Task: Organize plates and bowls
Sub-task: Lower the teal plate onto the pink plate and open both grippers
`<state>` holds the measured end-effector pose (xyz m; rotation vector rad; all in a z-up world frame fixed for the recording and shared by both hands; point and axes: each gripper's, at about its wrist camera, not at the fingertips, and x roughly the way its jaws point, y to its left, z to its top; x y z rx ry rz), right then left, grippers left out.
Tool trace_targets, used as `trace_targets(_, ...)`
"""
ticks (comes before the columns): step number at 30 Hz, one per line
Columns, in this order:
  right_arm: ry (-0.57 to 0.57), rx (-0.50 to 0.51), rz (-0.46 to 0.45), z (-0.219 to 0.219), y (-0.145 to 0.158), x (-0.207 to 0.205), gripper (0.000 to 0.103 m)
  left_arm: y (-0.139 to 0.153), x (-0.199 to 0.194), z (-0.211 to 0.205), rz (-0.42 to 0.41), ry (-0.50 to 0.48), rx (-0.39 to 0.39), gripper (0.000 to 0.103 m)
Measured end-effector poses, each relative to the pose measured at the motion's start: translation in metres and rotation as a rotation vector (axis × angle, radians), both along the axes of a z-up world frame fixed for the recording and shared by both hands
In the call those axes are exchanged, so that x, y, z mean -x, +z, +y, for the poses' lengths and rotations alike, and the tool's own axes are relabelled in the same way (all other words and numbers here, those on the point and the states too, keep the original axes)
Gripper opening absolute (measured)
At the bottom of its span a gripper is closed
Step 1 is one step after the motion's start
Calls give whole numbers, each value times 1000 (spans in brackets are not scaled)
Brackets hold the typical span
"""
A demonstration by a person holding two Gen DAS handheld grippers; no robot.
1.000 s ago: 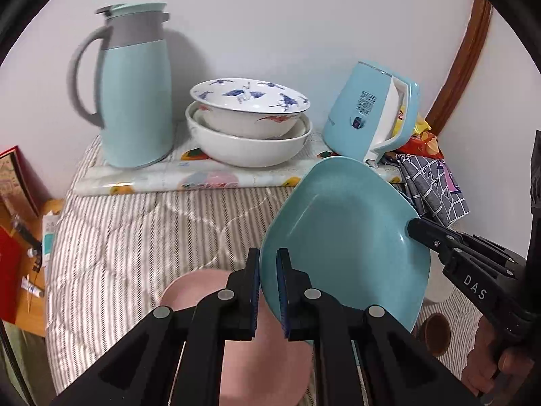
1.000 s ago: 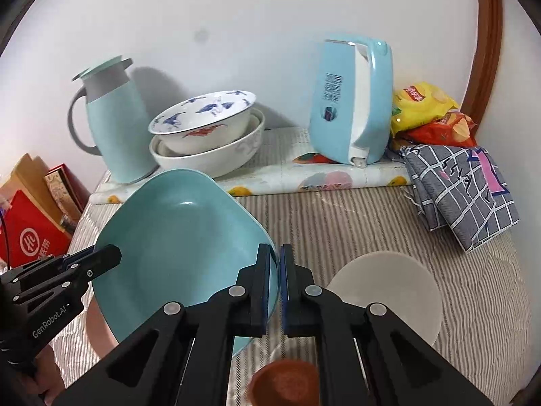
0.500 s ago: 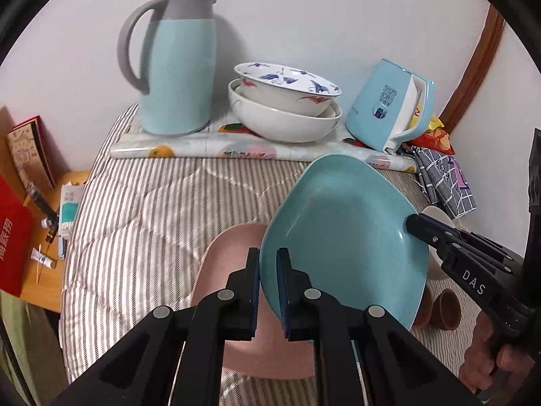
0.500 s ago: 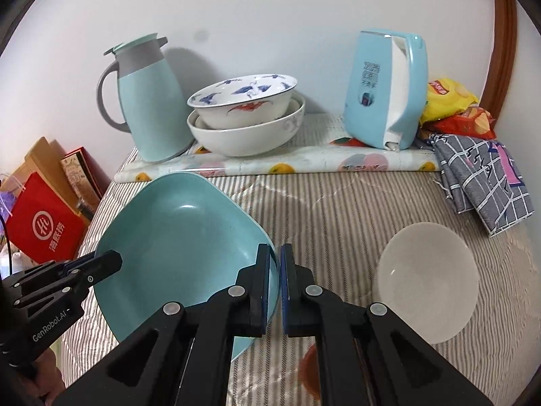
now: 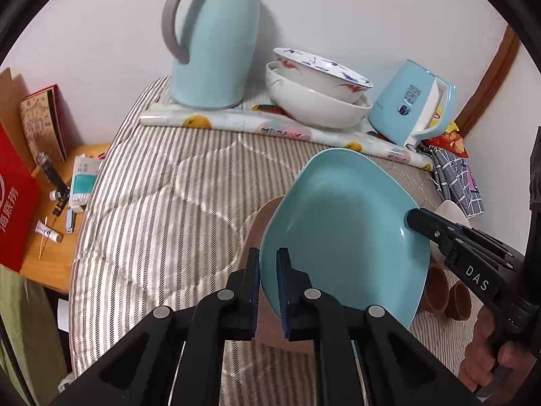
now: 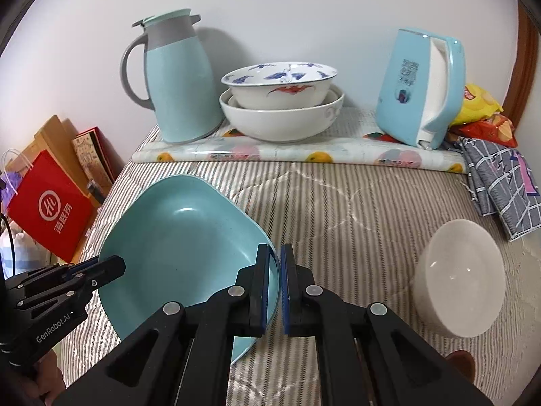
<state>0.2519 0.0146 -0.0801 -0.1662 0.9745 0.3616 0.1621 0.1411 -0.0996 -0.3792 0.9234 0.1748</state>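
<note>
Tilted above the striped bed cover is a teal square plate (image 5: 341,230) (image 6: 182,247), held by opposite rims. My left gripper (image 5: 268,264) is shut on its near-left rim. My right gripper (image 6: 275,264) is shut on the opposite rim. Each gripper's tip also shows in the other view, the right gripper (image 5: 416,218) and the left gripper (image 6: 115,265). A pink plate (image 5: 263,223) lies under the teal one, mostly hidden. Two stacked bowls (image 6: 280,115) (image 5: 318,101) stand at the back. A small white bowl (image 6: 463,277) lies on the cover to the right.
A teal thermos jug (image 6: 179,84) and a teal kettle (image 6: 422,88) flank the stacked bowls on a fruit-print mat (image 6: 297,152). Two brown cups (image 5: 439,287) sit near the front right. A checked cloth (image 6: 500,182), snack bags (image 6: 480,105), a red bag (image 6: 50,209) and a wooden side table (image 5: 50,237) border the bed.
Both grippers have carried the teal plate leftward and a little lower, over the pink plate. The jug, bowls and white bowl have slid rightward in both views.
</note>
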Motion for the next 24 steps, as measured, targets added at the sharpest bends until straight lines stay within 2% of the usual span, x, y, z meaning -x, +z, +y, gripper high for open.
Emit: trace_targets(24, -3, 9, 60, 6, -28, -10, 8, -22, 1, 6, 46, 14, 48, 10)
